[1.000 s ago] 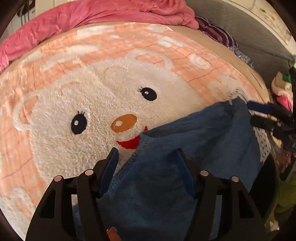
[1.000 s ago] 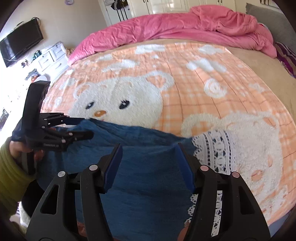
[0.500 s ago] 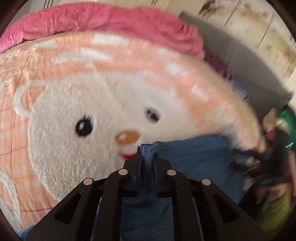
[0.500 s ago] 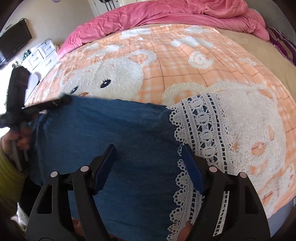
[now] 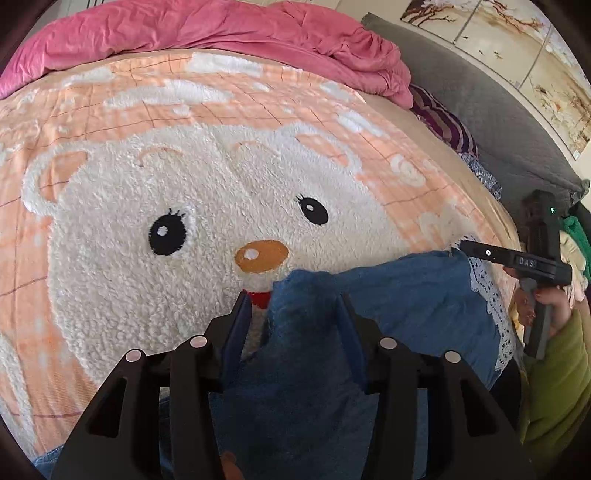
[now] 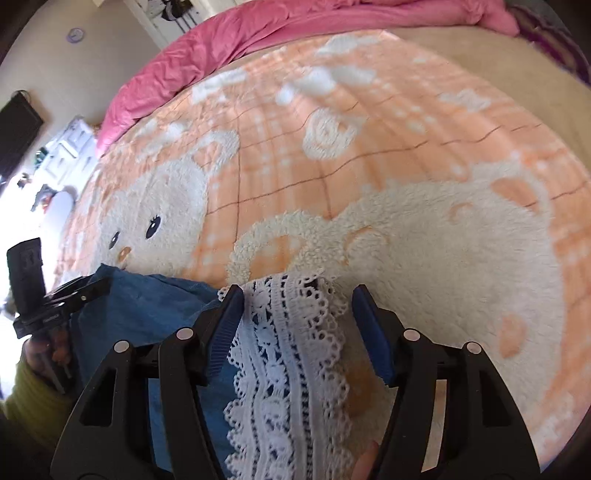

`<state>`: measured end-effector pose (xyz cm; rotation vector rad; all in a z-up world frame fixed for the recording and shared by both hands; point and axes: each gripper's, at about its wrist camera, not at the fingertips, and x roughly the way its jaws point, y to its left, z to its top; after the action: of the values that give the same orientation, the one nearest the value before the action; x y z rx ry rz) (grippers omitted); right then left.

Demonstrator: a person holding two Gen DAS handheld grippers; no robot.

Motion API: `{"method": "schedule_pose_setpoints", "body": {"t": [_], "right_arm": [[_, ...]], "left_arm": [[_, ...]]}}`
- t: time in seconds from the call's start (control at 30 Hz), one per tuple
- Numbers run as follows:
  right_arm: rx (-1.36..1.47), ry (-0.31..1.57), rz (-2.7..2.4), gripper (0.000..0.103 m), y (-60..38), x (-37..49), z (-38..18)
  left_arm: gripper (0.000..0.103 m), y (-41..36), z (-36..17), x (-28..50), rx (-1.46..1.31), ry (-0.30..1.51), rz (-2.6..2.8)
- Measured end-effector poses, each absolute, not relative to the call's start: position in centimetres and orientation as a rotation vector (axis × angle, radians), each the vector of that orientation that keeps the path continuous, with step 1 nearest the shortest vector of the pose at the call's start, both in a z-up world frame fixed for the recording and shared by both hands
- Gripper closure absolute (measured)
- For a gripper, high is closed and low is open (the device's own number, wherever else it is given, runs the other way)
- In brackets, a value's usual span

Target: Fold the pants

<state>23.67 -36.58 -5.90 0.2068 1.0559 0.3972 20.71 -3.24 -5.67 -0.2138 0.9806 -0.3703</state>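
In the left wrist view the left gripper (image 5: 295,306) is being held with its jaws apart, having just been opening. A raised bunch of the blue pants (image 5: 406,295) is standing between them, close against the right finger and clear of the left one, so no clamping is being shown. In the right wrist view the right gripper (image 6: 299,306) is being held with its jaws apart as well, having just been closing. The white lace trim (image 6: 288,332) of the pants is lying between them, and it cannot be told whether the left pad is touching it. The pants are lying across the lower part of both frames, on the orange bear blanket (image 5: 147,184). A pink duvet (image 5: 203,33) is being seen bunched along the top of the frame, and a striped cloth (image 5: 443,125) is lying at the upper right. A green sleeve (image 5: 557,369) is being seen at the lower right. Nothing is being seen lying over the pants.
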Motion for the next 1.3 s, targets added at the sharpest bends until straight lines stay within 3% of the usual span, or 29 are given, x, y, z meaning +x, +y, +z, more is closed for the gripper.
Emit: {"method": "schedule_pose_setpoints", "body": {"t": [0.07, 0.13, 0.23, 0.3, 0.33, 0.57, 0.73, 0.9, 0.97, 1.0, 1.03, 1.07, 1.1, 1.3], "right_arm": [[0.225, 1.049, 0.417, 0.054, -36.7, 23.4, -6.1], [0.243, 1.04, 0.454, 0.072, -36.8, 22.9, -6.0], [0.296, 1.03, 0.525, 0.086, -36.9, 22.3, -6.2], [0.344, 0.99, 0.55, 0.09, -37.3, 21.6, -5.9], [0.355, 0.964, 0.557, 0.091, -37.4, 21.3, -5.5], [0.323, 0.81, 0.559, 0.092, -37.4, 22.5, -0.4], [0.211, 0.91, 0.477, 0.091, -36.4, 27.0, -1.9], [0.11, 1.011, 0.416, 0.086, -35.5, 28.6, -5.7], [0.151, 1.01, 0.411, 0.08, -36.2, 28.6, -5.9], [0.173, 1.008, 0.392, 0.072, -36.7, 28.5, -5.7], [0.196, 0.998, 0.369, 0.066, -37.3, 28.0, -5.1], [0.201, 0.981, 0.352, 0.06, -37.5, 27.4, -4.3], [0.196, 0.951, 0.34, 0.053, -37.9, 26.6, -3.4], [0.251, 0.855, 0.33, 0.043, -40.8, 18.7, -0.4]], "left_arm": [[0.058, -3.6, -5.7, 20.8, -0.221, 0.982, -0.392], [0.059, -3.8, -5.6, 20.9, -0.255, 0.988, -0.439], [0.061, -4.1, -5.9, 21.1, -0.296, 1.001, -0.484], [0.082, -3.9, -6.1, 21.2, -0.303, 1.006, -0.447], [0.092, -3.5, -6.1, 21.3, -0.325, 1.005, -0.44], [0.095, -3.7, -2.8, 21.8, -0.302, 0.902, -0.402], [0.096, -4.2, -2.5, 23.9, -0.278, 0.899, -0.366], [0.095, -4.5, -5.7, 25.2, -0.246, 0.968, -0.316], [0.092, -4.1, -6.1, 25.1, -0.256, 0.958, -0.312], [0.092, -3.9, -6.1, 25.0, -0.267, 0.955, -0.314], [0.083, -3.6, -6.0, 24.9, -0.277, 0.952, -0.31], [0.067, -3.3, -5.6, 24.5, -0.284, 0.945, -0.301], [0.06, -2.9, -5.0, 23.9, -0.29, 0.936, -0.295], [0.046, -0.8, -0.2, 18.2, -0.277, 0.806, -0.263]]}}
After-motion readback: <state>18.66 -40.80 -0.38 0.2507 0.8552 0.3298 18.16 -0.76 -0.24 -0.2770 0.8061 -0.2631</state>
